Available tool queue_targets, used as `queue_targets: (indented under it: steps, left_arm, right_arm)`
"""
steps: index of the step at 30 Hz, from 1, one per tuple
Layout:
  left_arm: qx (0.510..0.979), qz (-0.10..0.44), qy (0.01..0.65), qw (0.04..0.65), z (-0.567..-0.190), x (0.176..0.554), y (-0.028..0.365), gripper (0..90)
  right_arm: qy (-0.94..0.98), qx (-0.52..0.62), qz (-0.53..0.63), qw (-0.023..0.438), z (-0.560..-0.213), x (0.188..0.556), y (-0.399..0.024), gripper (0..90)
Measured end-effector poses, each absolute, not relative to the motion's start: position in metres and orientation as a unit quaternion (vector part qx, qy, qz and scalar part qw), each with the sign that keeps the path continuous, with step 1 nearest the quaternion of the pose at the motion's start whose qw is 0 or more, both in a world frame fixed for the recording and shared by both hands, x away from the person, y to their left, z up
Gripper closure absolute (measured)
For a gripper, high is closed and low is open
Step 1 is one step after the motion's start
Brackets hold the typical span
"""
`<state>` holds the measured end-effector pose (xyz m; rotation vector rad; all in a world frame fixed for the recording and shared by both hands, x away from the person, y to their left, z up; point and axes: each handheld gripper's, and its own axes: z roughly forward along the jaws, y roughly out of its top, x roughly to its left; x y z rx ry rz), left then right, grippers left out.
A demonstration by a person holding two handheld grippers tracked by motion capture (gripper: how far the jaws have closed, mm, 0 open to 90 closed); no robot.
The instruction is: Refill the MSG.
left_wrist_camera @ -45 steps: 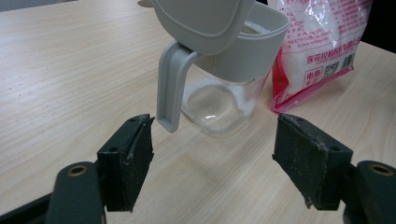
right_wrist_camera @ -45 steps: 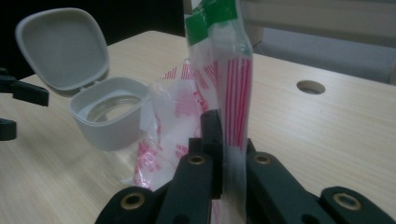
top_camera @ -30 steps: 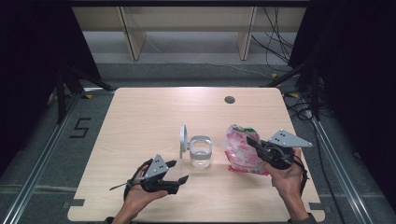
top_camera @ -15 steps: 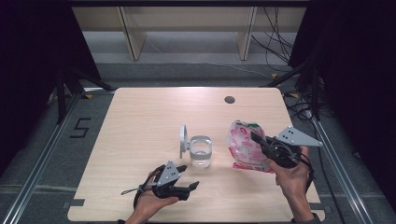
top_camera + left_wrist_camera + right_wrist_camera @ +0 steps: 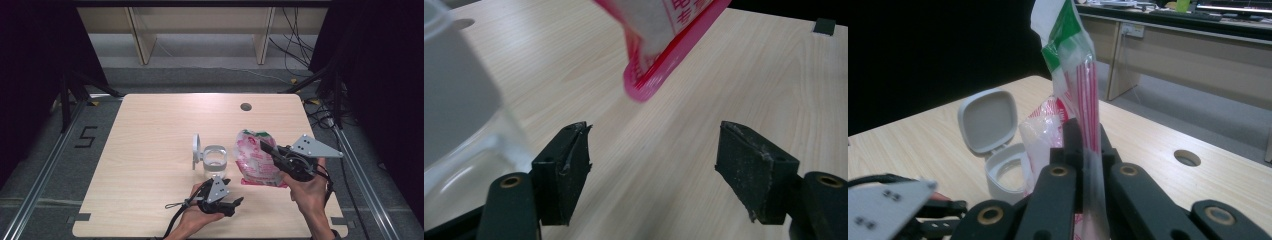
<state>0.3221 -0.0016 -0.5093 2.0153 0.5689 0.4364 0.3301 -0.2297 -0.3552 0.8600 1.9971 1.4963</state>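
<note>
A pink and white plastic bag (image 5: pixel 254 161) hangs above the table with my right gripper (image 5: pixel 266 147) shut on its upper part. In the right gripper view the jaws (image 5: pixel 1083 137) pinch the bag (image 5: pixel 1075 65), whose green and red top stands above them. A clear jar (image 5: pixel 215 162) stands just left of the bag, its grey hinged lid (image 5: pixel 196 150) flipped open. My left gripper (image 5: pixel 234 193) lies low in front of the jar, open and holding nothing. Its own view has the bag's red lower corner (image 5: pixel 659 60) ahead of the open left gripper (image 5: pixel 654 150), with the jar (image 5: pixel 459 105) close on the left.
The light wooden table (image 5: pixel 150 130) has a round cable hole (image 5: pixel 245 106) near its far edge. Dark curtains flank both sides, and cables lie on the floor at the back right. A wooden shelf frame stands beyond the table.
My left gripper has slid right along the front of the table to a spot just before the jar. The right gripper has lifted the bag a little.
</note>
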Motion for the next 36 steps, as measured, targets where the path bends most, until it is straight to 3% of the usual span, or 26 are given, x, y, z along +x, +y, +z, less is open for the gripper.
queue_targets:
  steps: [6,10,13,18,22,24,26,36]
  left_arm:
    - [0.814,0.18,0.242,0.497,-0.507,0.328,-0.02,31.0]
    - [0.807,0.199,0.236,0.504,-0.507,0.331,-0.028,38.3]
    - [0.803,0.23,0.229,0.5,-0.507,0.331,-0.034,49.3]
    - [0.787,0.245,0.244,0.51,-0.509,0.331,-0.041,66.3]
    - [0.774,0.225,0.268,0.527,-0.511,0.33,-0.05,68.1]
    - [0.767,0.24,0.268,0.531,-0.512,0.33,-0.052,68.6]
    - [0.757,0.214,0.286,0.547,-0.511,0.33,-0.054,68.8]
    - [0.729,0.227,0.308,0.567,-0.509,0.339,-0.053,68.7]
  right_arm:
    - [0.736,0.303,0.551,0.251,-0.353,0.327,-0.223,90.0]
    - [0.735,0.302,0.551,0.253,-0.352,0.327,-0.22,90.0]
    - [0.738,0.307,0.556,0.23,-0.354,0.326,-0.215,90.0]
    - [0.745,0.301,0.545,0.238,-0.352,0.329,-0.211,90.0]
    - [0.744,0.297,0.548,0.24,-0.352,0.337,-0.21,90.0]
    - [0.742,0.302,0.547,0.242,-0.351,0.341,-0.209,90.0]
    - [0.742,0.3,0.545,0.25,-0.349,0.345,-0.206,90.0]
    - [0.741,0.288,0.55,0.255,-0.343,0.358,-0.185,90.0]
